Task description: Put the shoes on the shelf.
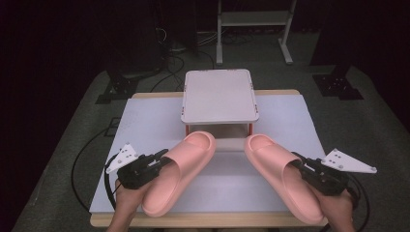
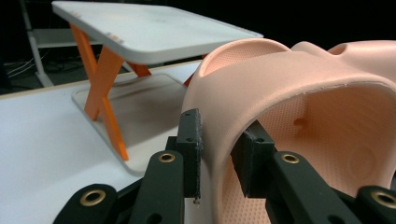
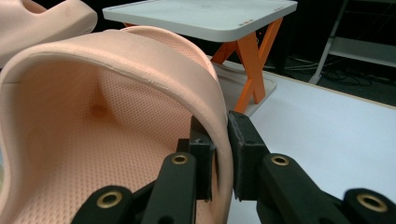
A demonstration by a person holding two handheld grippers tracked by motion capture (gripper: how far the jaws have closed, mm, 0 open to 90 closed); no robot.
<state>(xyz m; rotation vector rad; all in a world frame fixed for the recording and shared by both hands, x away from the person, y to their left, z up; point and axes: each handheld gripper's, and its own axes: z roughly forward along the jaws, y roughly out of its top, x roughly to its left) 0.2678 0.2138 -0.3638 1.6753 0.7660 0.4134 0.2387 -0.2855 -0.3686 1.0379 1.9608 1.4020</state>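
high view: tools (image 1: pixel 163 158) (image 1: pixel 298 164) clamping slippers (image 1: pixel 180 171) (image 1: pixel 280 176) (straps)

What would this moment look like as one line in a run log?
left gripper: shut on left slipper strap | right gripper: shut on right slipper strap | stand: bare, behind both slippers

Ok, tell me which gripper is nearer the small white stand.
Left, narrowly. The left gripper, clamping the left slipper, sits below-left of the stand. The right gripper, clamping the right slipper, sits farther out, below-right.
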